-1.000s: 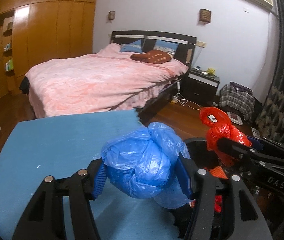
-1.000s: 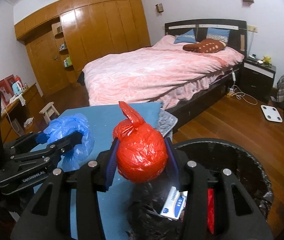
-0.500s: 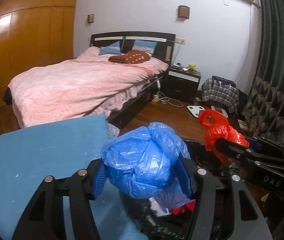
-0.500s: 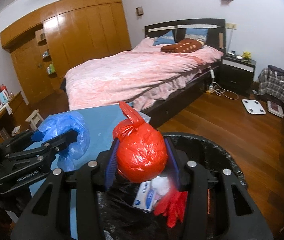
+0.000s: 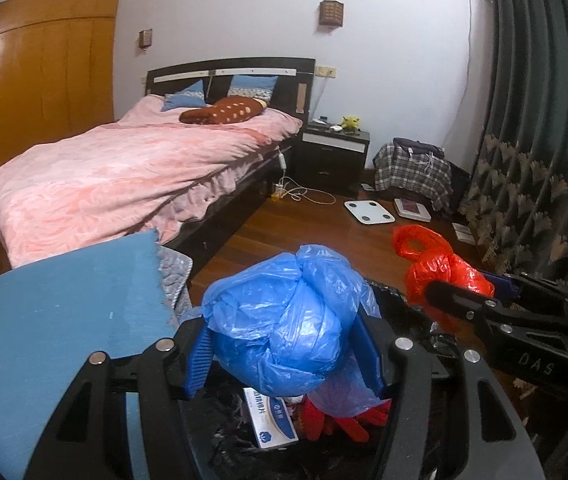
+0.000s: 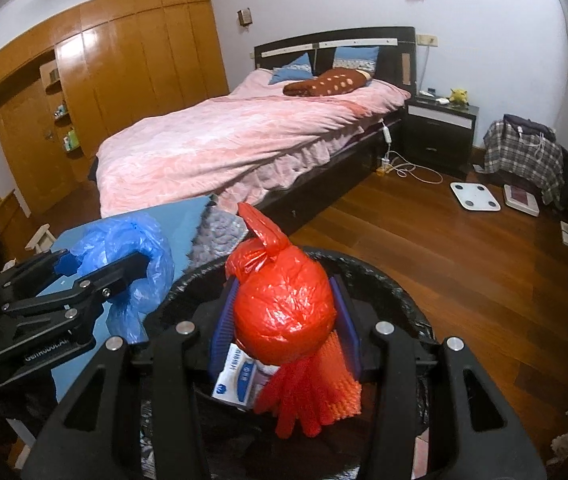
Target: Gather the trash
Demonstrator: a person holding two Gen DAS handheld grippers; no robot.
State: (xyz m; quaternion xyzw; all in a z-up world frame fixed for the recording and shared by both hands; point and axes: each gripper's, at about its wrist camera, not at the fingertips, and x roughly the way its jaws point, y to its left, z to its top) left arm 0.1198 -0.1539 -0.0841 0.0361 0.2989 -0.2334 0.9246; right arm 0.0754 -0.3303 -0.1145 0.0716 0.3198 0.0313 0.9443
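Note:
My left gripper (image 5: 284,354) is shut on a knotted blue plastic bag (image 5: 284,320) and holds it over the left side of a black-lined trash bin (image 6: 395,292). My right gripper (image 6: 284,320) is shut on a knotted red plastic bag (image 6: 284,308) and holds it above the bin's middle. The red bag also shows in the left wrist view (image 5: 439,268), and the blue bag in the right wrist view (image 6: 132,248). Inside the bin lie a white and blue box (image 6: 236,376) and red foam netting (image 6: 315,388).
A blue table (image 5: 56,308) is left of the bin, with a grey quilted cloth (image 5: 172,272) at its edge. A pink bed (image 6: 244,140) stands behind. White scales (image 6: 473,196), a plaid bag (image 6: 523,152) and a nightstand (image 6: 439,132) are on the wood floor at right.
Both grippers moved right from the blue table to above the trash bin, each still holding its bag. The bin's contents have come into view below them.

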